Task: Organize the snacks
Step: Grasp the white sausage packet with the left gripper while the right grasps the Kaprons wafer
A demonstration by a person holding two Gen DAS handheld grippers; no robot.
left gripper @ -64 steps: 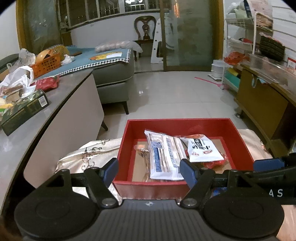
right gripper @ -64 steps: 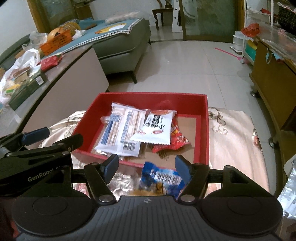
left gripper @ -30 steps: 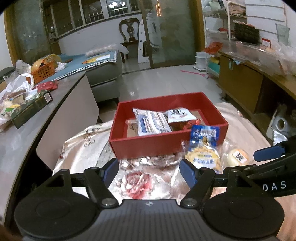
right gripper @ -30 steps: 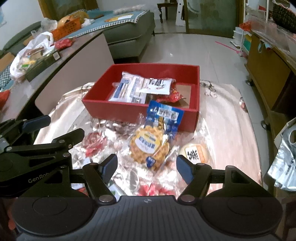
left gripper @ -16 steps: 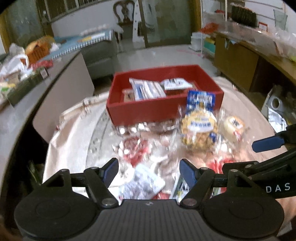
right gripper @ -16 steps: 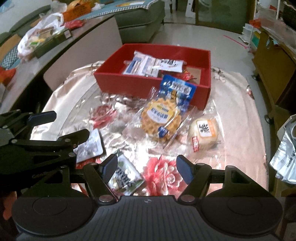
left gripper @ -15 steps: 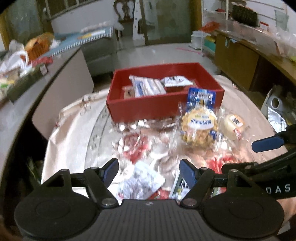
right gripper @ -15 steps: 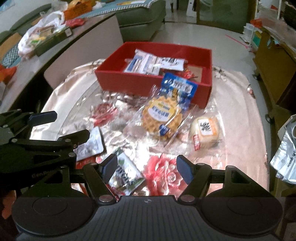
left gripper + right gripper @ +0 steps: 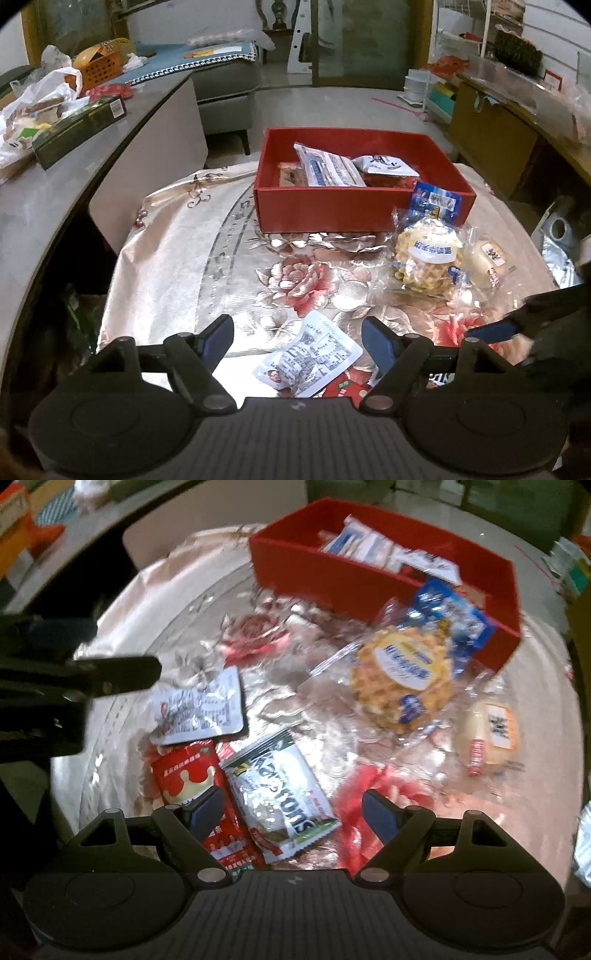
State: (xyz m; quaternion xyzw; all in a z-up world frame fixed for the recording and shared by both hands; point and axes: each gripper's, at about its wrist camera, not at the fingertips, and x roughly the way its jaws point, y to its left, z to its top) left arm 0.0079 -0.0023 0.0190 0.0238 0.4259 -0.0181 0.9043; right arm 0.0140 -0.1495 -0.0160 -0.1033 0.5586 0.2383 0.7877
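While both jaws gape | green packet (image 9: 280,797) between right gripper (image 9: 293,814) tips

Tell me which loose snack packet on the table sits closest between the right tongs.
The green-and-white packet, lying between the open right tongs; the red packet lies left.

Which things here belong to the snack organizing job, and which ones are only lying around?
Part of the job:
- red box
- waffle pack
- small bun
- white sachet
- red packet
- green-and-white pouch
- left gripper and right gripper, both open

Just lying about:
- green carton on the counter
- plastic bag
- orange basket
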